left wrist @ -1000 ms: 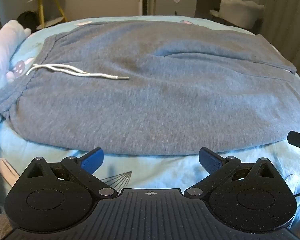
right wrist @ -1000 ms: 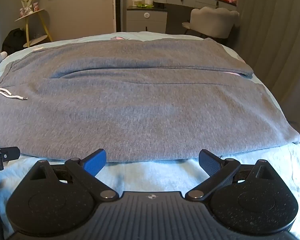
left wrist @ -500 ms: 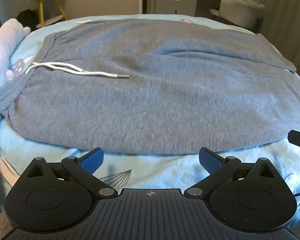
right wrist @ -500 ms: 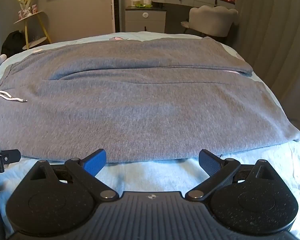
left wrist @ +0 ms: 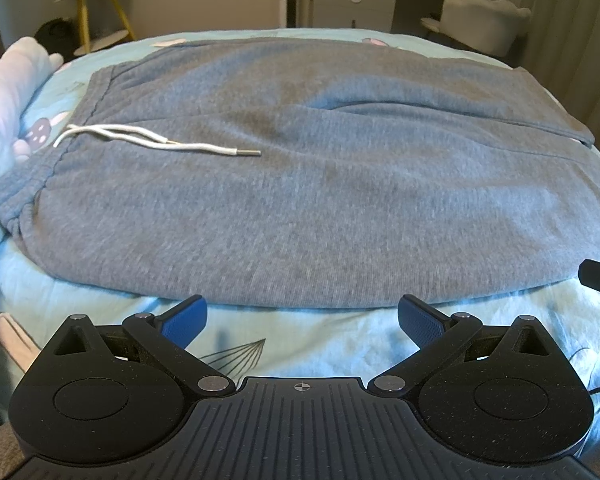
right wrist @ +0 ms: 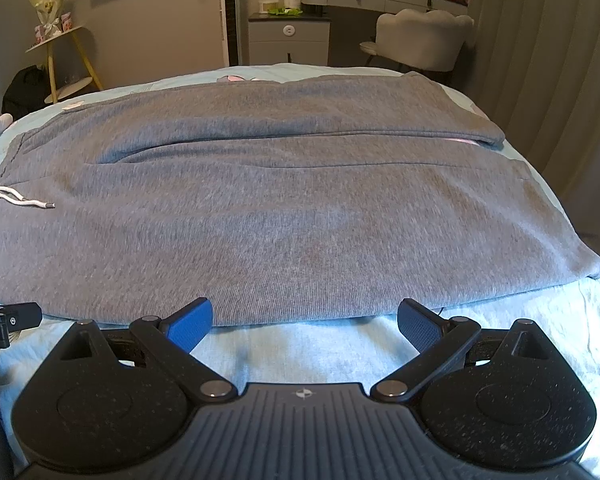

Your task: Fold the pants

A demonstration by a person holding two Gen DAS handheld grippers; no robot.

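Bedroom setting, dim at the back: light blue printed bedsheet (left wrist: 332,332) across the mattress, yellow-legged side table (right wrist: 66,60) by the far wall, grey drawer cabinet (right wrist: 288,40), pale scallop-backed upholstered chair (right wrist: 424,40) near the curtains. White plush toy (left wrist: 8,92) at the left margin of the bed.

Grey fleece jogger pants (left wrist: 300,184) spread flat over the sheet, waistband to the left, leg cuffs to the right. Both legs side by side, far leg and near leg parted by a long seam-like crease running left to right. White drawstring cord (left wrist: 156,142) trailing from the waistband across the front panel, metal tip pointing right.

Left gripper (left wrist: 302,316) low over the sheet, just short of the pants' near edge, toward the waistband end. Blue-padded fingers (left wrist: 184,320) spread wide, nothing between them, tips close to the fabric hem; contact not clear from this angle.

Right gripper (right wrist: 304,318) likewise at the near edge, farther toward the cuff end. Fingers (right wrist: 190,322) wide apart, empty, left tip right at the hem of the near leg. Black corner of the left gripper's body visible at the left margin of the right wrist view, beside the hem.
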